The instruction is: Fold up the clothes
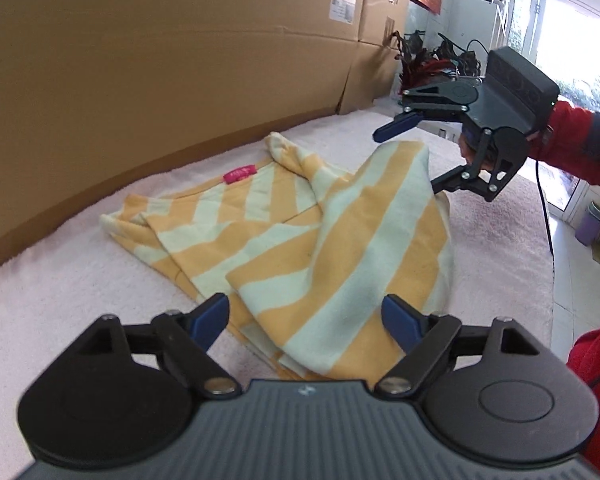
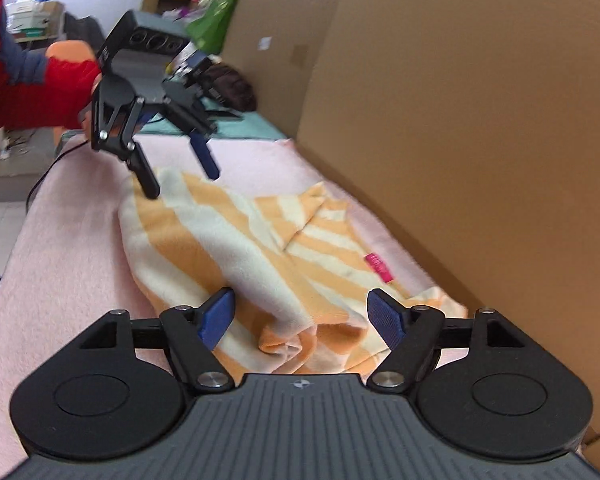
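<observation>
A tall cardboard wall (image 1: 160, 60) backs the pink-covered table (image 1: 60, 288), where an orange-and-cream striped garment (image 1: 300, 240) lies rumpled and partly doubled over, its pink label (image 1: 240, 174) on the far side. Both claws stand wide open and hold nothing, the left claw (image 1: 304, 320) over the near hem, the right claw (image 1: 414, 156) at the far-right corner. A clean fold probably calls for each to pinch a single layer at matching corners.

the pink label (image 1: 240, 175) on the striped garment (image 1: 308, 240) has print too small to read; the right gripper (image 1: 414, 156) hides its lower fingertip behind a fold.
</observation>
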Motion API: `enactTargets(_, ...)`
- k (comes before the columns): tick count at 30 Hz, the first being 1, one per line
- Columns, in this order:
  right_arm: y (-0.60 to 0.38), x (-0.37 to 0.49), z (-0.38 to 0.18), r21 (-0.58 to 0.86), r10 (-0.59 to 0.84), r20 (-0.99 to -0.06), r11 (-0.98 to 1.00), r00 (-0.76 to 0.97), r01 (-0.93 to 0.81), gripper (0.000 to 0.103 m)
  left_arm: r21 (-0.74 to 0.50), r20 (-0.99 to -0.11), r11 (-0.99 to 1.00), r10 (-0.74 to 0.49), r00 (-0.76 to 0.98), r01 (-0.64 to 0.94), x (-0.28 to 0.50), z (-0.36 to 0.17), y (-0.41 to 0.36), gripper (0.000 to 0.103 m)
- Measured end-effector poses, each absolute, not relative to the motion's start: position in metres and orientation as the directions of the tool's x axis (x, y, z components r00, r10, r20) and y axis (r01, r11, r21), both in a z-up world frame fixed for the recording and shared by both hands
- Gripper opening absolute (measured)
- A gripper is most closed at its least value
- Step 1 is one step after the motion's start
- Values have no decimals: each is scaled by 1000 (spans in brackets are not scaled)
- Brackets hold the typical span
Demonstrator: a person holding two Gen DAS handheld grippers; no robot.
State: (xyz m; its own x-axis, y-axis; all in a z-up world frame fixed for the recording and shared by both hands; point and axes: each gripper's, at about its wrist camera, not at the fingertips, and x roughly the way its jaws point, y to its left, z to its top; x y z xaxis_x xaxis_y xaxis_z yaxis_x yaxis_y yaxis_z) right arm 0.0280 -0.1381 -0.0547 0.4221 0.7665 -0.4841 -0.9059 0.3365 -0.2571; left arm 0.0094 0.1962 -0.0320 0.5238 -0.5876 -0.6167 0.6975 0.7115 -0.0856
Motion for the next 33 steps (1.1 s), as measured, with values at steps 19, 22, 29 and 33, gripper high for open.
enactTargets(19,-155,-10,-36,-152,799,-488,318,351,-936,15,16,-643,612,-599,477,790,19,-30,176,91)
enactTargets(22,-149,-29,-32,-233,777,-501,303,381,-924,15,38,-671,563,-598,439,825,25,-28,172,90)
enactTargets(29,-149,-50,-22,-270,757,-504,318,414,-909,15,80,-734,438,-582,350,896,36,-22,161,93)
enactTargets(33,-148,-55,-27,-251,747,-518,333,417,-909,15,25,-732,426,-608,307,905,52,-23,164,93)
